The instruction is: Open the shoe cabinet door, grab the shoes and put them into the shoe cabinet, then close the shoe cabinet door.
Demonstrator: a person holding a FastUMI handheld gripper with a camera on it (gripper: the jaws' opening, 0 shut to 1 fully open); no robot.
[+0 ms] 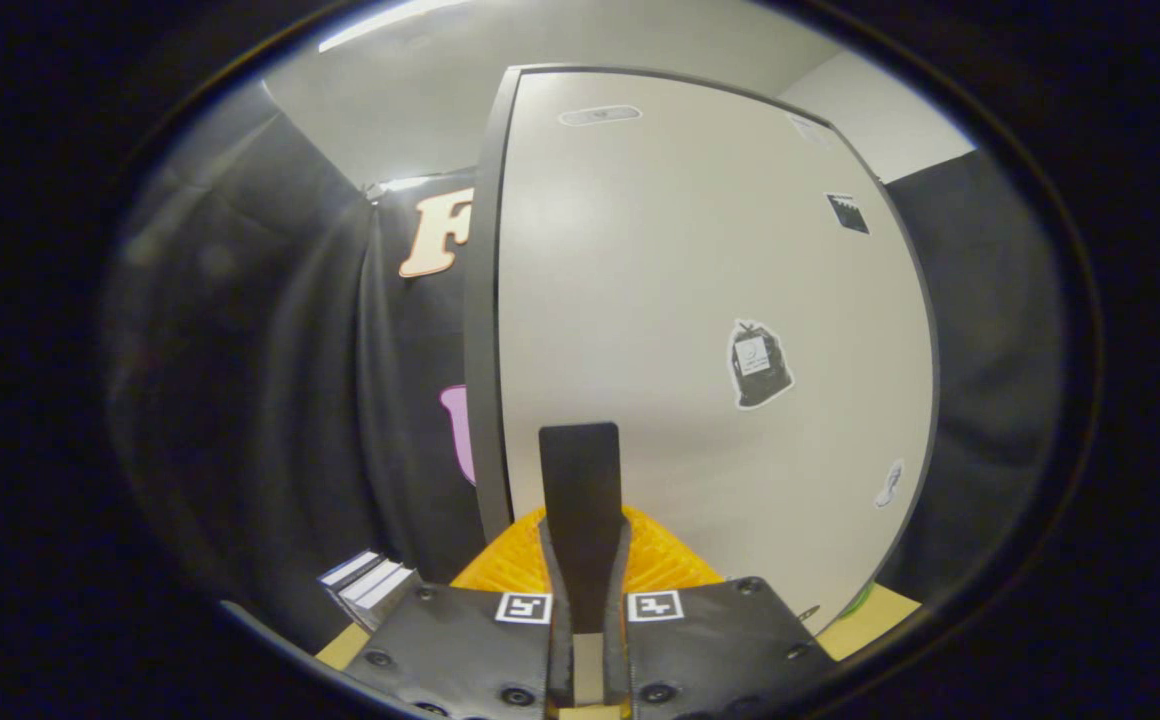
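Item: shoe cabinet door [700,300]. Pale flat panel with a dark edge strip along its left side, standing upright and facing the camera. It carries several small stickers: a dark bag-shaped one right of centre, a small black one higher up toward the right edge, a small pale one low on the right. Whether the panel is shut flush or already swung part way cannot be told; no cabinet interior is visible.

Item: gripper [580,470]. Fingers drawn together, standing as one dark blade directly before the lower middle of the door. No gap shows between them and nothing is seen caught between. The tip sits close to the door; contact cannot be confirmed.

Item: orange ribbed thing [665,560]. Lies just below the door's lower edge, behind the fingers. Its nature is unclear.

Item: shoes. None can be identified around the door.

Item: striped object [365,580]. Low and left of the door's dark edge, white and dark bands.

Step in hand, as judged: work on the door itself, either the opening or the closing; the fingers pressed together suggest a push rather than a grasp.

Next move, as judged: keep the blade square to the panel near its free edge, press evenly, avoid sliding across the smooth face.
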